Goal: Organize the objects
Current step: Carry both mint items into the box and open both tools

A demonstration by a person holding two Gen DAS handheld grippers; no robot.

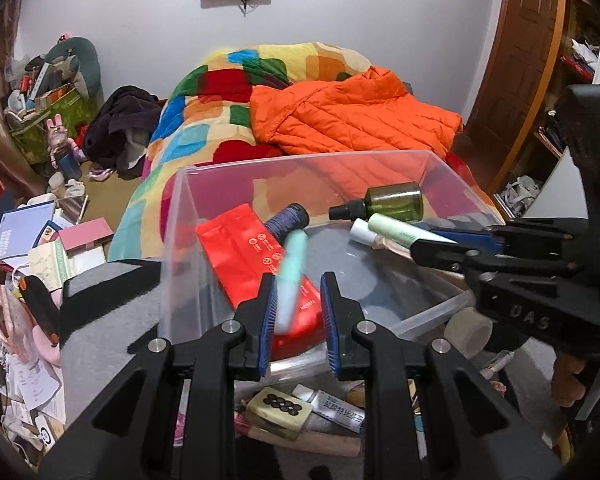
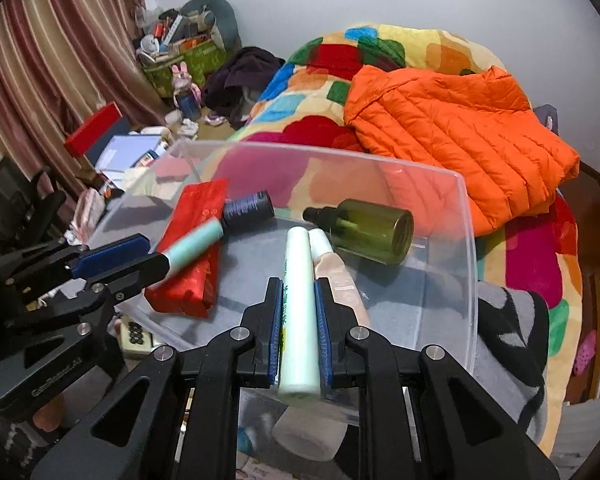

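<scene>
A clear plastic bin point(image 1: 204, 216) point(image 2: 466, 240) holds a red pouch point(image 1: 240, 256) point(image 2: 192, 264), a dark blue bottle point(image 1: 288, 218) point(image 2: 246, 208), a green spray bottle point(image 1: 396, 202) point(image 2: 372, 230) and a beige tube point(image 2: 340, 272). My left gripper point(image 1: 299, 312) point(image 2: 156, 254) is open over the bin; a blurred teal tube point(image 1: 292, 276) point(image 2: 196, 244) sits loose between its jaws, over the red pouch. My right gripper point(image 2: 298, 320) point(image 1: 432, 246) is shut on a pale green tube point(image 2: 298, 320) point(image 1: 400, 232) above the bin's near side.
A bed with a colourful quilt point(image 1: 204, 120) and an orange jacket point(image 1: 352, 120) lies behind the bin. Boxes and papers point(image 1: 40, 240) clutter the floor at left. A mahjong-tile item point(image 1: 280, 406) and small boxes lie under the bin. A tape roll point(image 1: 468, 330) sits beside it.
</scene>
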